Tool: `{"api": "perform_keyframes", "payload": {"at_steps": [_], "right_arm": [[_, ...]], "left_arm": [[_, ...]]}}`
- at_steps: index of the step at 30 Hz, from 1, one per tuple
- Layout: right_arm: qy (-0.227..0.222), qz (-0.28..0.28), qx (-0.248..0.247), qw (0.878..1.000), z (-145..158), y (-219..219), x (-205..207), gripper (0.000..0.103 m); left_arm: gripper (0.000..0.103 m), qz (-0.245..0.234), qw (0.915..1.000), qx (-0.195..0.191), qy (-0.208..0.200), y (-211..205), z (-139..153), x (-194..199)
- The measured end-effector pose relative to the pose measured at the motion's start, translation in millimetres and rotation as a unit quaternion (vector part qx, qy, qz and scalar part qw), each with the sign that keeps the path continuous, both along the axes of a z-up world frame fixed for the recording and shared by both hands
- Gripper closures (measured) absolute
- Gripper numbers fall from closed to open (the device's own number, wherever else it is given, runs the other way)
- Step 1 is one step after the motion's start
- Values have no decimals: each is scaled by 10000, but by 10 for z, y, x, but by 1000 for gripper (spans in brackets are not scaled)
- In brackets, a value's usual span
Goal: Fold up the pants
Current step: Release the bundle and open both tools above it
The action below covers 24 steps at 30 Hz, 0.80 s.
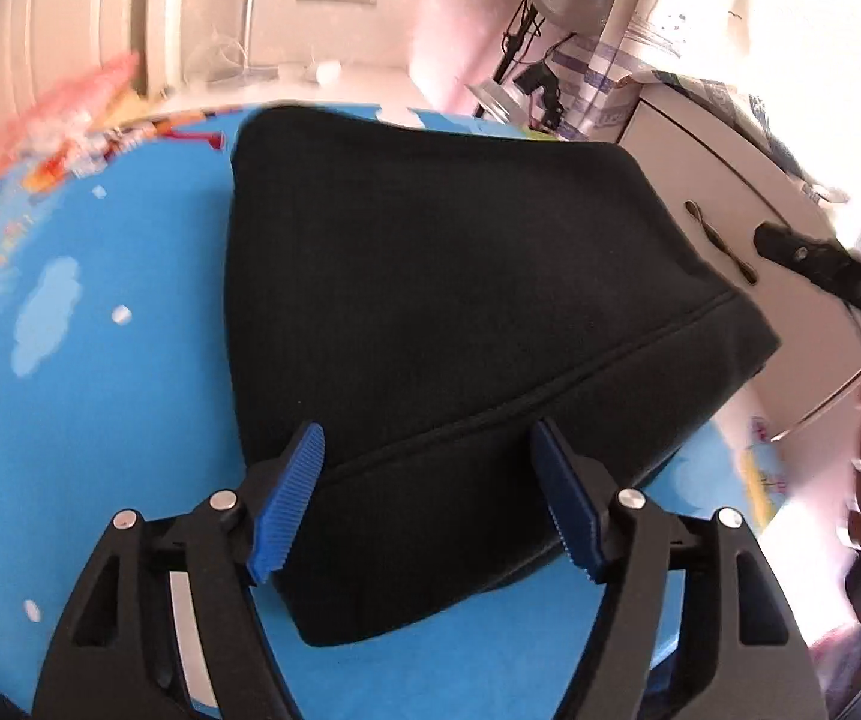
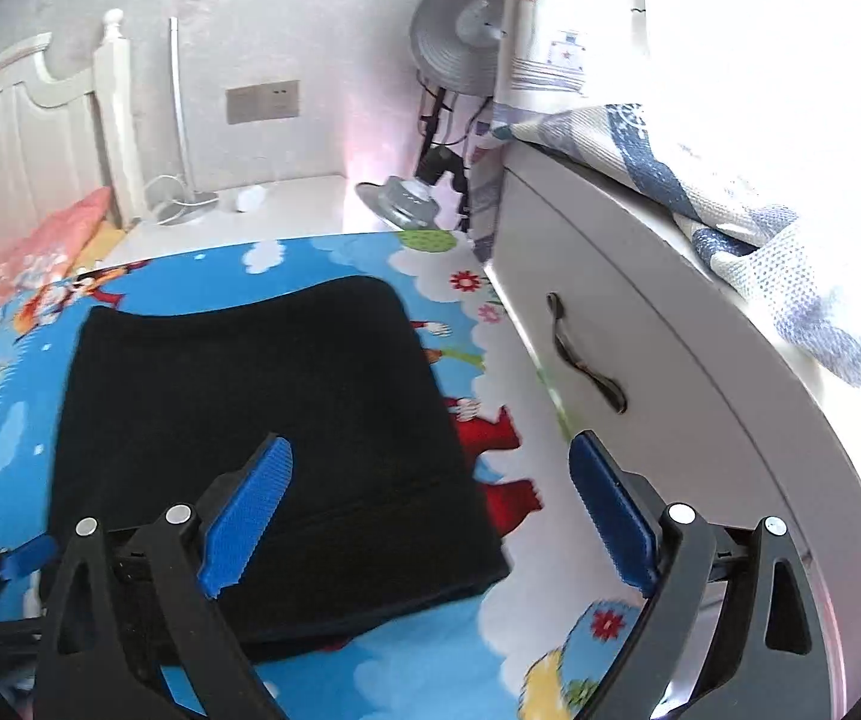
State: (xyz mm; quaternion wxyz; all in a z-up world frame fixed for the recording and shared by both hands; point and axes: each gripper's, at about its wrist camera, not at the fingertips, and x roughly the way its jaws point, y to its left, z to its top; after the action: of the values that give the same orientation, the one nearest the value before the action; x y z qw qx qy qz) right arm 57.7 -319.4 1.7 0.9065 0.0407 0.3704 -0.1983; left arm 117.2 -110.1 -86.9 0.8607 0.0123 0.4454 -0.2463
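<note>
Left tool (image 1: 427, 483) with ribbed blue pads: jaws wide, nothing gripped, over near edge of the folded black fabric pants (image 1: 460, 324). Right tool (image 2: 430, 510): jaws wider apart, empty, above the pants' right edge. Pants lie flat on blue cartoon-print bedsheet (image 2: 370, 678). Beyond, right: white drawer cabinet (image 2: 640, 312); grey round fan (image 2: 454, 60).

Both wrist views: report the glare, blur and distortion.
Left wrist: window glare whites out the upper right, the bedding's left edge is motion-smeared, the black pants show little detail. Right wrist: the same glare above the cabinet, sharper overall, fisheye-bent edges.
</note>
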Motion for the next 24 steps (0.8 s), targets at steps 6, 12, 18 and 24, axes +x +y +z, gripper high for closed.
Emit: {"api": "perform_keyframes", "payload": {"at_steps": [6,12,18,24], "right_arm": [[-5,-14,40,10000,68,200,-140,13],[-18,-111,184,9998,120,236,-306,13],[-15,-216,116,9997,207,248,-453,10],[-41,-212,97,9997,246,266,-511,8]], "left_arm": [[23,86,9999,83,-70,52,217,-211],[4,202,9975,529,-432,25,433,-446],[2,359,9953,428,-787,28,795,-540],[2,151,9979,300,-555,-52,818,-597]]}}
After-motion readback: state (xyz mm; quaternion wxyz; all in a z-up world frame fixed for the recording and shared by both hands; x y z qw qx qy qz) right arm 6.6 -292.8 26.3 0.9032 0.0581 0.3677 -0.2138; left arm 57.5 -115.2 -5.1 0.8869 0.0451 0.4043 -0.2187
